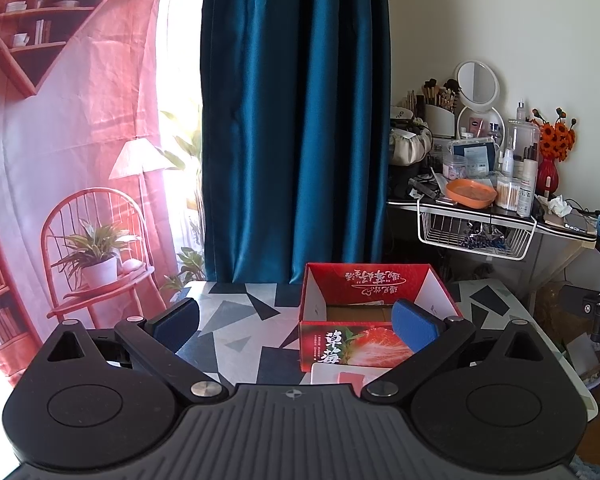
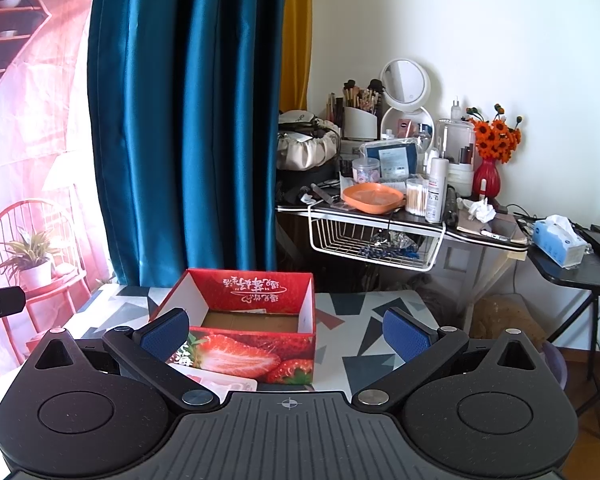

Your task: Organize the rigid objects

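So the main thing was one open-top strawberry box [image 1: 354, 340], red cardboard with a big cut-strawberry photo on the near side and white script printed upside down on the far inner wall; the inside walls were white and the floor was plain brown cardboard, with nothing I could make out in it. It sat on the bench [image 1: 240, 320], which had a grey, black and white geometric-shard pattern, toward the far edge near the teal curtain [image 1: 296, 120]. Right against the box's near side lay one flat white tray [image 1: 328, 374] with something pinkish-red on it, too hidden to tell what. Both tools were hovering empty: the left hand-held gripper [image 1: 296, 322] had its two blue pads spread wide, the right-side pad overlapping the box's near corner in view, and the right hand-held gripper [image 2: 286, 334] was just as wide open, its left-side pad in front of the box's near-left corner. The left view showed more of the pink printed backdrop [image 1: 80, 120] with its shelf, chair and potted plant; the right view picked up one blue tissue box [image 2: 560, 242] on a black side table, plus a yellow curtain strip behind the teal one. Both caught the cluttered vanity with one round mirror [image 2: 404, 80], one orange dish [image 2: 374, 198] and one red vase [image 2: 487, 178] of orange flowers.
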The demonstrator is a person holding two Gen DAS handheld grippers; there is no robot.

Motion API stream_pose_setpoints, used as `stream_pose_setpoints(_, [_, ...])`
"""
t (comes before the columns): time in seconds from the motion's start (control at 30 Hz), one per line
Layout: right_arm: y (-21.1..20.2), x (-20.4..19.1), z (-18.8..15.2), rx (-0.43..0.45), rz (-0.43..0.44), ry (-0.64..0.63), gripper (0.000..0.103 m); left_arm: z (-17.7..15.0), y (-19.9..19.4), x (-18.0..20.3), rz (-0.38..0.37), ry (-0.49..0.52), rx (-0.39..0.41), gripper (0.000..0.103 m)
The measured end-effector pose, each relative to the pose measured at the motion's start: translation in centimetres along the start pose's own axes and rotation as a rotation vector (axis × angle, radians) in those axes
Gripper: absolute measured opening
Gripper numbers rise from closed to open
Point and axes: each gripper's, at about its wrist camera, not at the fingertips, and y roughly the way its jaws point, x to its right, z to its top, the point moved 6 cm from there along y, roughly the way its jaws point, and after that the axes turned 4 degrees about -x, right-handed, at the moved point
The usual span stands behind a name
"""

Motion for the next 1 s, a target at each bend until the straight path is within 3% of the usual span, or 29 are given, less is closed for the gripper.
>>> stream_pose_setpoints(1.0, [0.16, -0.19, -0.38, -0.002, 0.000, 0.000, 0.103, 0.02, 0.13, -0.11, -0.002, -0.002, -0.002, 0.103])
